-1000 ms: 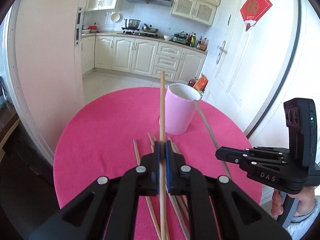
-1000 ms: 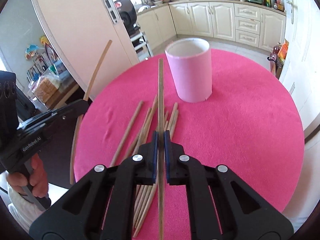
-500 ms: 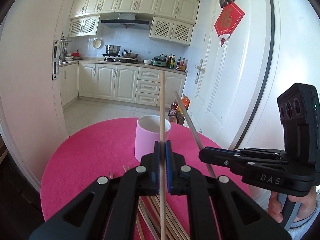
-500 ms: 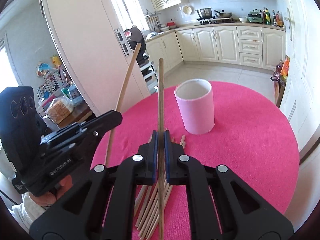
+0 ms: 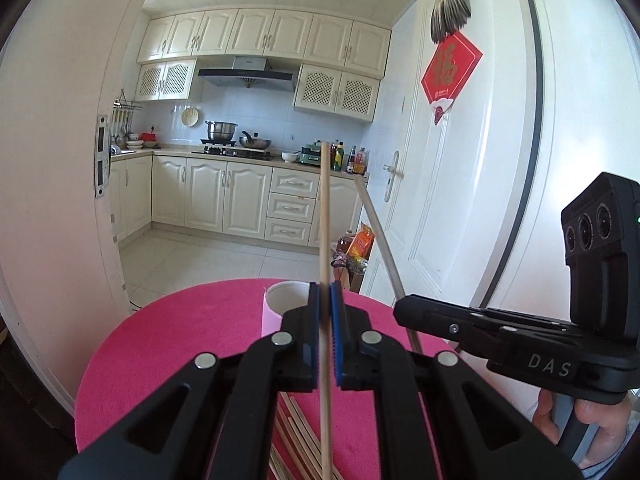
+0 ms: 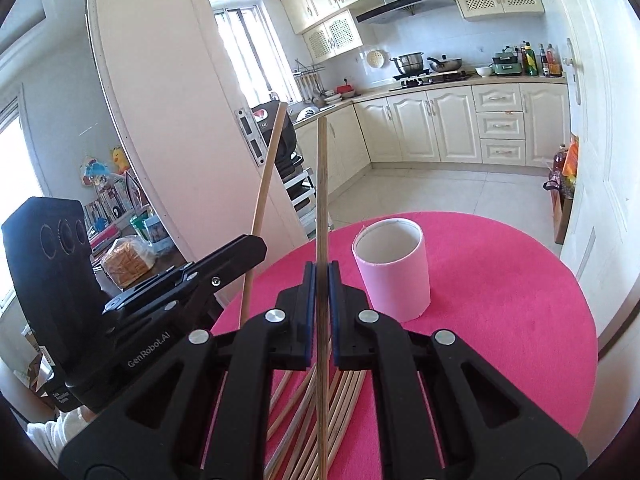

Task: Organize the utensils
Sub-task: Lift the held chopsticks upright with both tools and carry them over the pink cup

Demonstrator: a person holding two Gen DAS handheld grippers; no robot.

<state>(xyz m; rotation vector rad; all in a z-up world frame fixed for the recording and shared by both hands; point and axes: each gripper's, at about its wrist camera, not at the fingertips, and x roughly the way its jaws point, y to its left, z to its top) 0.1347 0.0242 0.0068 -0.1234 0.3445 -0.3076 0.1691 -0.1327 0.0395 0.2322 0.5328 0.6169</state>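
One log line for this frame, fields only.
left gripper: shut on chopstick | right gripper: shut on chopstick | pink cup: empty

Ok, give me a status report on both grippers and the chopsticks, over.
Left gripper shut on one chopstick. Right gripper shut on another chopstick. Pink cup upright, empty, path clear. More chopsticks loose on the table.

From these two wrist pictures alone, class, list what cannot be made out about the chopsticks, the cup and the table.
- How many loose chopsticks lie on the table: both views, the gripper bodies cover the pile.
- Inside of the pink cup: right wrist view, only the upper inner wall shows; left wrist view, the left gripper covers half.
- Lower ends of the held chopsticks: cut off by the bottom edge.
- Near edge of the table: hidden by the right gripper.
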